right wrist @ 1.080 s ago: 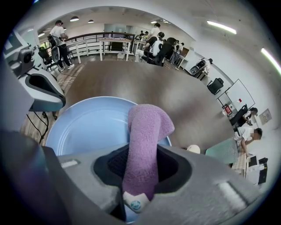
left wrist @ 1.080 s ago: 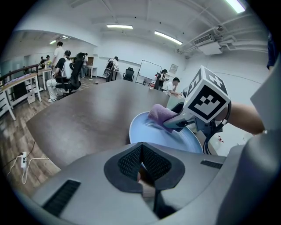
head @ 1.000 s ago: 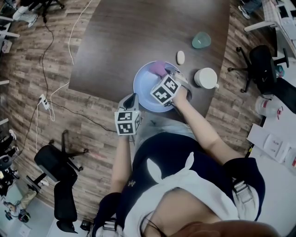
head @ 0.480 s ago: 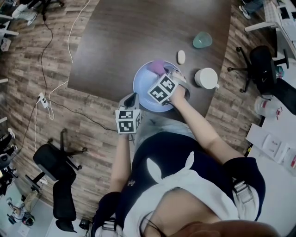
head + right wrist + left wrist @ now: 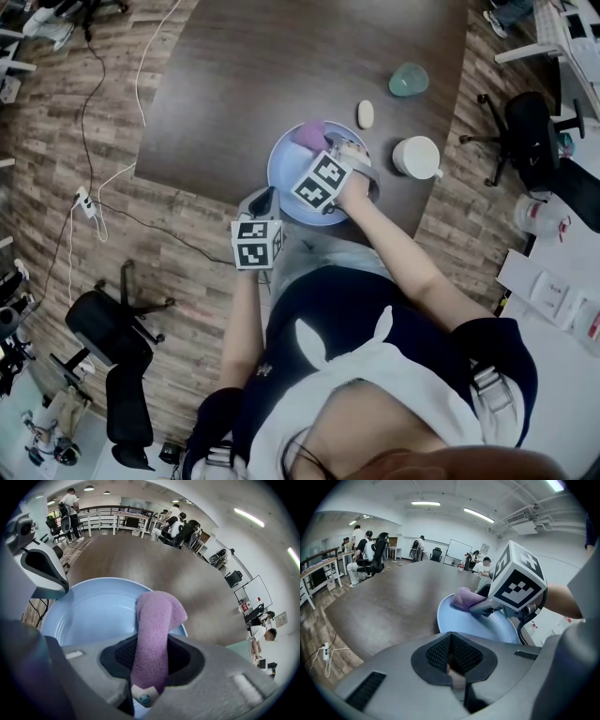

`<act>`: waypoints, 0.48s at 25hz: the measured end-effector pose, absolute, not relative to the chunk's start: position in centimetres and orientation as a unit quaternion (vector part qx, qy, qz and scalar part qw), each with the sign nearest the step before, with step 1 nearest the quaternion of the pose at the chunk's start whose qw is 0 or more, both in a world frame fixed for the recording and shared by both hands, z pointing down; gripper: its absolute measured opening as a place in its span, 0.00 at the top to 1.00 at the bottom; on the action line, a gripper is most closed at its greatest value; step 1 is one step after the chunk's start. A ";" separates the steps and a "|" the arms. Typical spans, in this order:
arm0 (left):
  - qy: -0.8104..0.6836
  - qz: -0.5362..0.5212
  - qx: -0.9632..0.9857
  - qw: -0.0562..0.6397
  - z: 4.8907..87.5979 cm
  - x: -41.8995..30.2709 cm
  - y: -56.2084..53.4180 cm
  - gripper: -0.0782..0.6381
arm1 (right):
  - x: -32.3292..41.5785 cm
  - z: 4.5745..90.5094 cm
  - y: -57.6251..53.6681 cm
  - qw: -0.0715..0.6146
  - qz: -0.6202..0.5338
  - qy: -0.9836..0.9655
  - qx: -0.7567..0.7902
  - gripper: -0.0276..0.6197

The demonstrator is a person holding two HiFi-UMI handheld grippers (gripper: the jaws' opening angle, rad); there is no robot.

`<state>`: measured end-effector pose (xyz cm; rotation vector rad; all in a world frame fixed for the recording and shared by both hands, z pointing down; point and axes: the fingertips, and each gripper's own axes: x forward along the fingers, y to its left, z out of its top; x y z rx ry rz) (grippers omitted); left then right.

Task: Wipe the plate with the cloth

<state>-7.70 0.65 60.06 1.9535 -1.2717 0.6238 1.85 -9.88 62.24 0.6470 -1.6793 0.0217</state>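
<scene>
A dark table bears a blue plate at its 6 o'clock edge. The right gripper pinches a purple cloth at the plate's 12 o'clock rim. The left gripper, jaws pressed together, sits near 7 o'clock.

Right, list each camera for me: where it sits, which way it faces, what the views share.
Head view: on the person's head, facing steeply down at the table; both forearms, left tongs and right tongs show.
Left gripper view: on the left tongs, facing across the plate; its shut jaws show.
Right gripper view: on the right tongs, facing down onto the plate; its jaws clamp the cloth.
Shared: all three show plate and cloth.
</scene>
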 end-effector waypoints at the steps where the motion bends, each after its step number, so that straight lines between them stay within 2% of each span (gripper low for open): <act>1: -0.493 0.241 0.756 0.357 60.0 -7.7 0.6 0.88 | 1.7 62.2 -9.8 0.621 0.009 -0.732 0.280 0.75; 12: -0.497 0.237 0.754 0.358 60.0 -7.8 0.7 0.89 | 0.4 62.4 -9.0 0.617 -0.002 -0.741 0.266 0.75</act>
